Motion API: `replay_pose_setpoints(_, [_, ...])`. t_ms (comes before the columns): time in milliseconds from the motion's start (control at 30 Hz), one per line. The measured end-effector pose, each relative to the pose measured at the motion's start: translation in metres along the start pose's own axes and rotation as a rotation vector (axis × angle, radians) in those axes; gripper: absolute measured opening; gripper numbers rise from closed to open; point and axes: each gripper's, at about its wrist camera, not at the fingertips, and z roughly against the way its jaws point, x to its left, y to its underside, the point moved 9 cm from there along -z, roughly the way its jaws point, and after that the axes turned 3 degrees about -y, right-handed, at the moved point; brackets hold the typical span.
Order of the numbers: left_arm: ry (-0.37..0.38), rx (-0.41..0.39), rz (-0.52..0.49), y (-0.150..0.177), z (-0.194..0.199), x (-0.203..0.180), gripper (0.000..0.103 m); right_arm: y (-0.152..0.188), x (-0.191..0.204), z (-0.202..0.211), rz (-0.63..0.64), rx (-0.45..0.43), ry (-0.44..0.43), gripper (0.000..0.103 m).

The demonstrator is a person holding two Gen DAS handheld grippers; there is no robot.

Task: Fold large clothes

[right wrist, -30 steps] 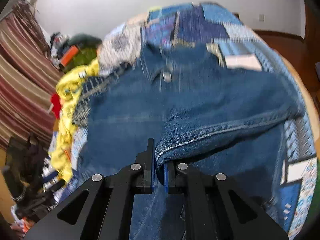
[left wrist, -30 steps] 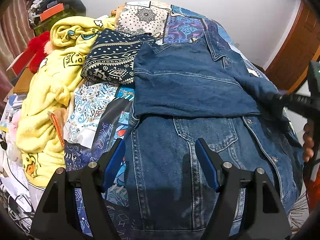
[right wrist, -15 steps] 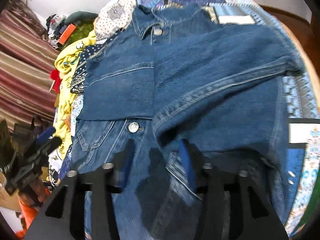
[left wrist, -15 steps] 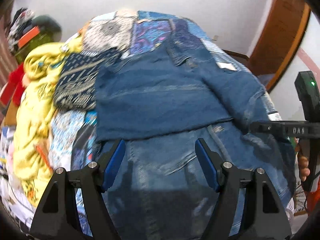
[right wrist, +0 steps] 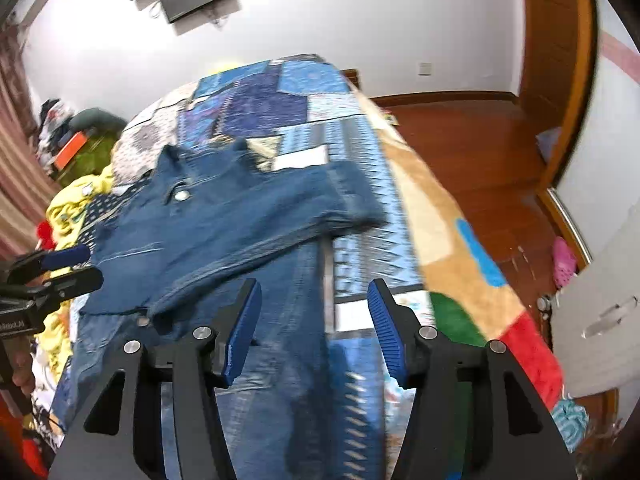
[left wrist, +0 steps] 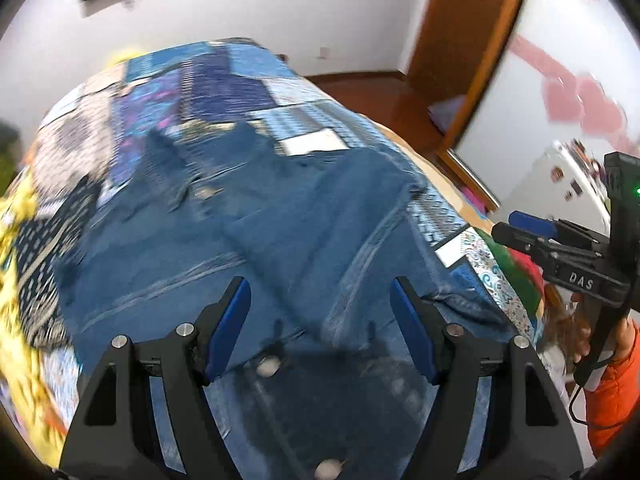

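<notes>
Both the left gripper (left wrist: 320,328) and right gripper (right wrist: 314,328) are held with fingers spread, nothing gripped. The denim jacket (right wrist: 224,224) is laid on the patchwork bedspread (right wrist: 360,184), sleeves folded across, collar at 11 o'clock; a yellow blanket (right wrist: 64,212) is noted at 9 o'clock

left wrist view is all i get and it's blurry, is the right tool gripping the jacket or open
Observer: Open. The right wrist view shows the right tool with fingers spread wide and nothing between them, above the denim jacket.
Operator: where's the sleeve lying
Observer: Folded across the jacket front, its cuff ending at the jacket's side edge over the patchwork bedspread.
Operator: collar buttoned?
Observer: One button shows below the collar; whether it is fastened I cannot tell.
</notes>
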Motion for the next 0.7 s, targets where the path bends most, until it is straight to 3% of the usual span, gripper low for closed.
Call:
replay_pose_setpoints(200, [-0.004, 0.084, -0.100, -0.010, -0.054, -0.031, 0.070, 0.017, -0.019, -0.021, -0.045, 0.059, 0.010, 0.052])
replay_pose_setpoints(333, [0.032, 0.160, -0.148, -0.006, -0.089, -0.047, 0.050, 0.030, -0.023, -0.033, -0.037, 0.104, 0.002, 0.052])
replay_pose_setpoints(467, [0.029, 0.195, -0.182, -0.005, -0.114, -0.056, 0.049, 0.038, -0.017, -0.045, -0.019, 0.141, -0.004, 0.052])
replay_pose_setpoints(600, [-0.005, 0.182, -0.173, -0.012, -0.133, -0.051, 0.043, 0.045, -0.012, -0.055, -0.005, 0.171, -0.013, 0.052])
replay_pose_setpoints(700, [-0.040, 0.142, -0.124, -0.023, -0.135, -0.038, 0.032, 0.052, -0.009, -0.064, 0.009, 0.198, -0.003, 0.052])
